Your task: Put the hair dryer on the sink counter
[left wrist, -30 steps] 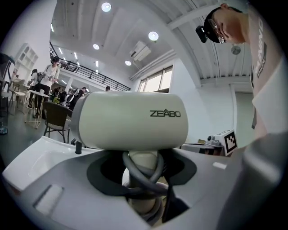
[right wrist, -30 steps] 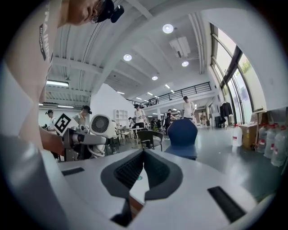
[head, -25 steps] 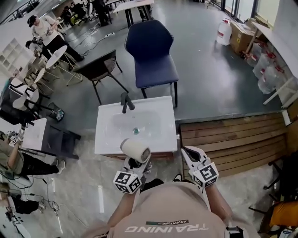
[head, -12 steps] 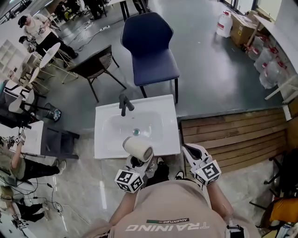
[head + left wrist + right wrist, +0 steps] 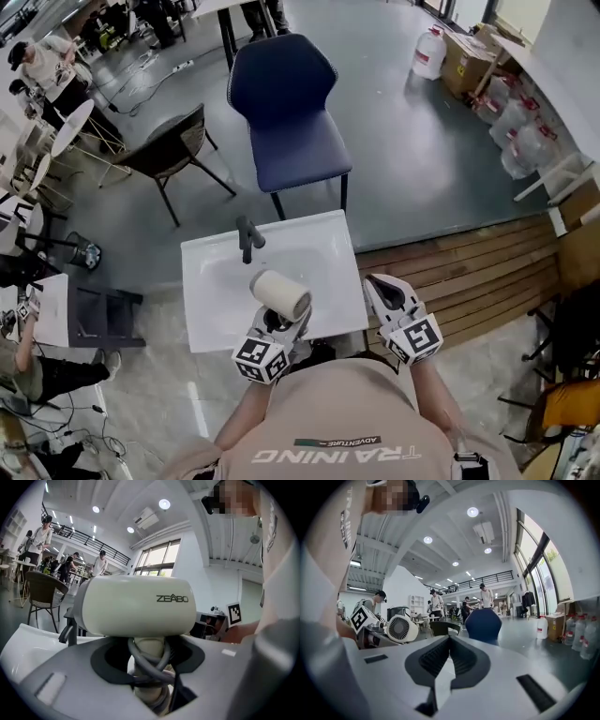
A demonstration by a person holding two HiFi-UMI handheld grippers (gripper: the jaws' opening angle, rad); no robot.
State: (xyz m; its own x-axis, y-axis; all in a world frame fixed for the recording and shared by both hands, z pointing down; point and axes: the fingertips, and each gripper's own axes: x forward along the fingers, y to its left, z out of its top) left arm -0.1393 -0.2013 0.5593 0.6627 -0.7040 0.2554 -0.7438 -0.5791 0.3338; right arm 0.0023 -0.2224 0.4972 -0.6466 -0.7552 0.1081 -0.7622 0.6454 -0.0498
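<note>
The hair dryer (image 5: 279, 293), carried by the left gripper (image 5: 278, 324), is now farther forward. A second ago it hung over the near edge of the sink (image 5: 323, 253); now it sits above the basin and hides the drain that showed before. The right gripper (image 5: 379, 285) has advanced too, from below the sink's near right corner to alongside its right edge. The person has come closer, so the sink, the tap (image 5: 247, 239) and the blue chair (image 5: 286, 103) lie nearer in the head view.

The hair dryer (image 5: 136, 604) bears the brand ZEABO on its barrel, and the person's shirt (image 5: 339, 412) carries the word TRAINING, seen upside down.
</note>
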